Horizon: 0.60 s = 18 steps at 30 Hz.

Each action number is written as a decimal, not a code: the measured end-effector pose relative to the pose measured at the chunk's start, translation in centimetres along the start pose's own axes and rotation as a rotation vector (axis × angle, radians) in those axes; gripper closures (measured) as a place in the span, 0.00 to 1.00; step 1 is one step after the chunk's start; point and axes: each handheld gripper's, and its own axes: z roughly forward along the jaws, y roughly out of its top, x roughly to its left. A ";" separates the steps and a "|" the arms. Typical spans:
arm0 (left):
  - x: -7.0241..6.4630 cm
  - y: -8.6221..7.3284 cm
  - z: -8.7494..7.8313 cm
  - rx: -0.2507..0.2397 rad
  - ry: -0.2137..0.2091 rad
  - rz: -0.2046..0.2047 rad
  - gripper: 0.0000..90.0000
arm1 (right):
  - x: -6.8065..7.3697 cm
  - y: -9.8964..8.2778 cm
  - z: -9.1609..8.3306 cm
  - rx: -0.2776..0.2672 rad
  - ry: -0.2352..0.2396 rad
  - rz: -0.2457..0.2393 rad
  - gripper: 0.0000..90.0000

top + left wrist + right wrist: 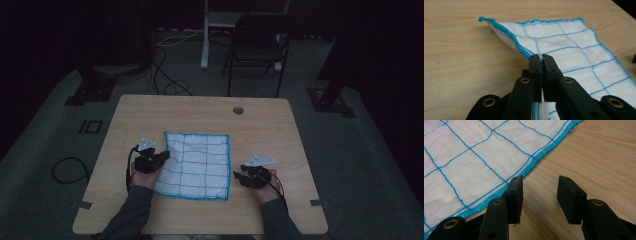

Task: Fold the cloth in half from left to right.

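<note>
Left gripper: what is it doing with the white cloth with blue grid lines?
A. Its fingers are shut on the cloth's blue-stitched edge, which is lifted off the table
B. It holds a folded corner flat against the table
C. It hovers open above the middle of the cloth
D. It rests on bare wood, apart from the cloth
A: in the left gripper view the left gripper has its fingers pinched together on the hem of the cloth, and that edge rises clear of the table.

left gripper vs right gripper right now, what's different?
Left gripper is shut on the cloth's blue-stitched edge; right gripper is open, holding nothing. The left one has that edge raised off the table; the right one's fingers sit over bare wood beside the cloth's opposite edge, which lies flat. Both are black two-jaw grippers, one at each side of the cloth.
</note>
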 end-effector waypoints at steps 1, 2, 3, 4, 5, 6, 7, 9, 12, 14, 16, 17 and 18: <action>-0.2 0.1 0.0 0.000 -0.004 0.004 0.97 | 0.0 0.0 0.0 0.000 0.000 0.002 0.62; -0.3 0.2 0.0 -0.001 -0.008 0.006 0.97 | 0.0 0.0 0.0 0.001 0.000 0.001 0.62; -0.5 0.3 0.1 -0.004 -0.014 0.010 0.97 | 0.0 0.0 0.1 0.002 -0.002 0.001 0.62; -0.6 0.4 0.1 -0.003 -0.020 0.011 0.97 | 0.0 0.0 0.1 0.004 -0.002 0.000 0.62; -0.7 0.4 0.1 -0.005 -0.023 0.011 0.97 | 0.0 0.0 0.1 0.004 -0.002 0.001 0.62; -0.9 0.5 0.1 -0.005 -0.028 0.015 0.97 | 0.0 0.0 0.1 0.005 -0.002 0.001 0.62; -1.0 0.6 0.1 -0.007 -0.031 0.011 0.98 | 0.0 0.0 0.1 0.004 -0.002 0.001 0.62; -1.2 0.7 0.1 -0.007 -0.042 0.013 0.98 | 0.0 0.0 0.1 0.003 -0.003 0.001 0.62; -1.5 1.0 0.1 -0.011 -0.054 0.017 0.98 | 0.0 0.0 0.1 0.003 -0.004 0.004 0.62; -1.7 1.1 0.1 -0.013 -0.058 0.019 0.98 | 0.0 0.0 0.1 0.005 -0.002 0.002 0.62; -2.0 1.3 0.1 -0.014 -0.063 0.025 0.98 | 0.0 0.0 0.1 0.004 -0.003 0.003 0.62; -2.1 1.3 0.1 -0.015 -0.068 0.027 0.98 | 0.0 0.0 0.1 0.004 -0.003 0.003 0.62; -2.2 1.4 0.1 -0.016 -0.072 0.030 0.98 | 0.0 0.0 0.1 0.005 -0.002 0.004 0.62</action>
